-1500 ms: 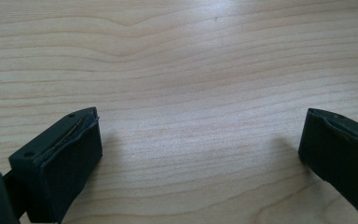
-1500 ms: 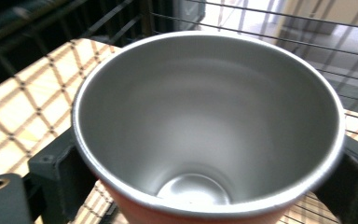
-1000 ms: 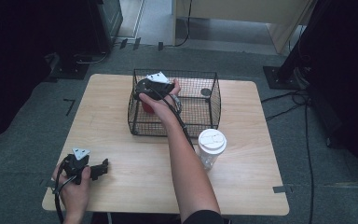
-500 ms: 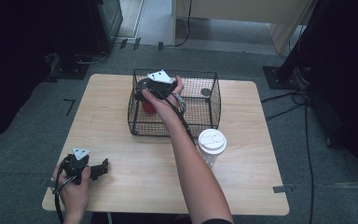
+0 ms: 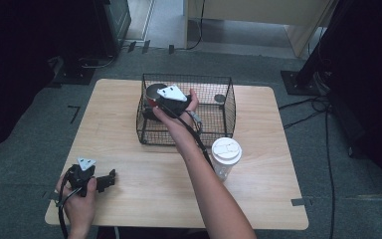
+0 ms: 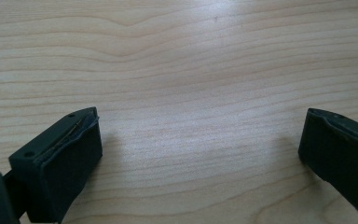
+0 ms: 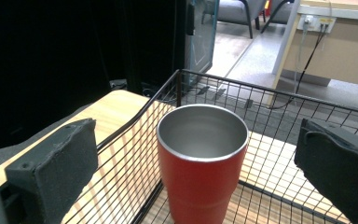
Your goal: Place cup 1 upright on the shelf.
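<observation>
— Over the basket (image 5: 229, 107), what's the right gripper (image 5: 166, 99) doing?

— It hangs inside the black wire basket's left half, held by the right hand (image 5: 179, 117), with its grey plate on top. In the right gripper view its jaws stand wide apart, one on each side of a red cup (image 7: 200, 163), and neither touches it. Nothing is gripped.

— How does the cup sit?

— Upright on the basket floor, in the far left corner. Its long axis is vertical, the open mouth points up, and the steel inside looks empty. In the high view the gripper covers most of it, leaving just the rim and some red (image 5: 151, 94).

— And the basket on the table (image 5: 119, 124)?

— At the middle of the far edge, running along that edge. A small dark round thing (image 5: 220, 98) lies in its far right corner; I cannot tell what it is.

— Anything else on the wood?

— A clear cup with a white lid (image 5: 226, 157) stands upright just outside the basket's near right corner, next to the right forearm.

— The left gripper (image 5: 107, 180)?

— Near the table's near left corner, in the left hand (image 5: 77, 201), pointing right along the near edge. In the left gripper view its jaws are spread wide just above bare wood, with nothing between them.
</observation>
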A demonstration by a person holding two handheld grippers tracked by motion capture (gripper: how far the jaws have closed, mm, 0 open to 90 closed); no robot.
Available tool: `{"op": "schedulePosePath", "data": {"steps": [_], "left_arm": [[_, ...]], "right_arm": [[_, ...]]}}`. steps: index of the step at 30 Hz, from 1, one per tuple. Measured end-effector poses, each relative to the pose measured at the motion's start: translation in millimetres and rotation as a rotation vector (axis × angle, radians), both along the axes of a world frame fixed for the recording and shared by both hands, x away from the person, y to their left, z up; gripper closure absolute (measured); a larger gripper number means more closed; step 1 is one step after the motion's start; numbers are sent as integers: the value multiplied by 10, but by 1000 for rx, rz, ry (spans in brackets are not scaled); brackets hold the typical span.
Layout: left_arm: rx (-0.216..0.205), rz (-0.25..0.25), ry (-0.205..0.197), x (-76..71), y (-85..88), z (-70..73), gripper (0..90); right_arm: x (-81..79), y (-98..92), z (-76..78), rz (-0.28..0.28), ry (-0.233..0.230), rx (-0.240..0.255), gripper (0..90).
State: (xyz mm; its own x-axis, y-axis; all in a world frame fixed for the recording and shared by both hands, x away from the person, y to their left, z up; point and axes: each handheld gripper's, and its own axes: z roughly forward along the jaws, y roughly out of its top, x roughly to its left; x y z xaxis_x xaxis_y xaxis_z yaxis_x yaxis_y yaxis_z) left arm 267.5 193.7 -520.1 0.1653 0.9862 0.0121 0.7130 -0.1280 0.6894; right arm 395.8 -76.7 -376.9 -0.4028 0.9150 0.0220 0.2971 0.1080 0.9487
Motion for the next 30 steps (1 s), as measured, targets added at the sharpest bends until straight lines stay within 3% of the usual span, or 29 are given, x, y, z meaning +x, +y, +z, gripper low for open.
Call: {"op": "schedulePosePath", "data": {"steps": [19,24,30], "left_arm": [[-1,1,1,0,-1,1,0],[-1,1,0,0,-1,0,0],[0,1,1,-1,-1,0,0]], "right_arm": [[-717,-96,-26,54,-13,-12,0],[-911,-92,-54,65,-25,-40,0],[-1144,-141,-76,72,-18,-30,0]]}}
